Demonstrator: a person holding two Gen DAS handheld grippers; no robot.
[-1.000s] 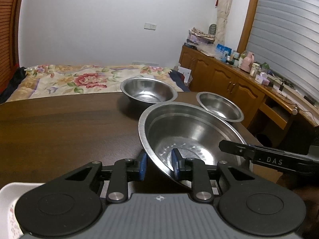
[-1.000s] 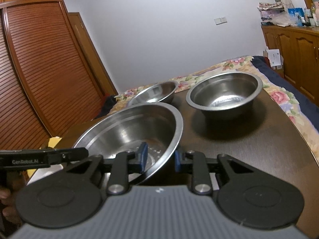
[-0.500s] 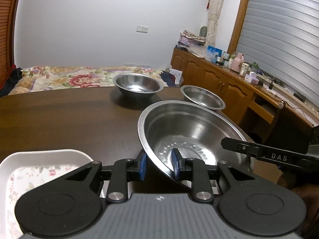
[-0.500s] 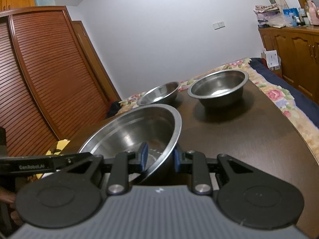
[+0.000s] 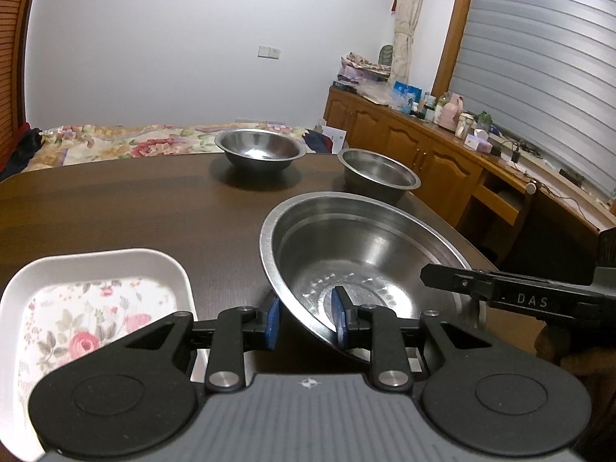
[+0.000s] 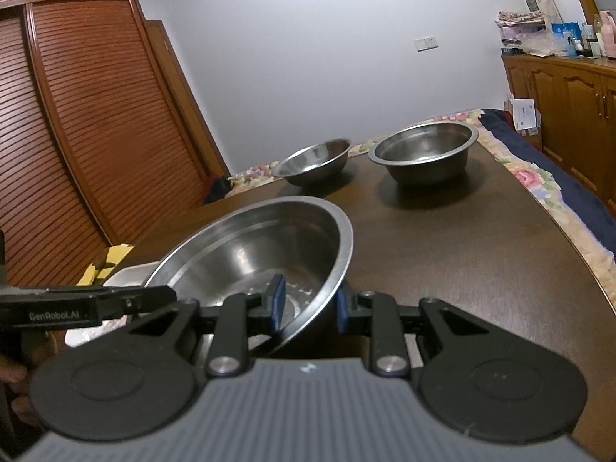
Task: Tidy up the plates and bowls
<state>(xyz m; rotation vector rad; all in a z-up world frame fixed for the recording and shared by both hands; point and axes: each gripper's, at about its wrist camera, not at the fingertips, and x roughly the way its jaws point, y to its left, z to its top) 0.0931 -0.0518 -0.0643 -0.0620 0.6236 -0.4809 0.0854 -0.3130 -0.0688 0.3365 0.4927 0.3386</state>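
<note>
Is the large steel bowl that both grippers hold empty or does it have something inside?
Empty. The large steel bowl shows only its bare shiny bottom in both wrist views.

Large steel bowl (image 5: 365, 254) tilted above the table; two smaller bowls (image 5: 260, 150) (image 5: 379, 173) upright beyond.

Bare table (image 5: 115, 208) ahead; two small bowls (image 5: 260, 150) block the far edge.

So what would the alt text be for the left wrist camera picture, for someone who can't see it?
A handheld left gripper pinches the near rim of a large steel bowl above a dark wooden table, while the right gripper reaches to the bowl's other side. A white floral tray lies to the left, and two smaller steel bowls sit farther back.
</note>
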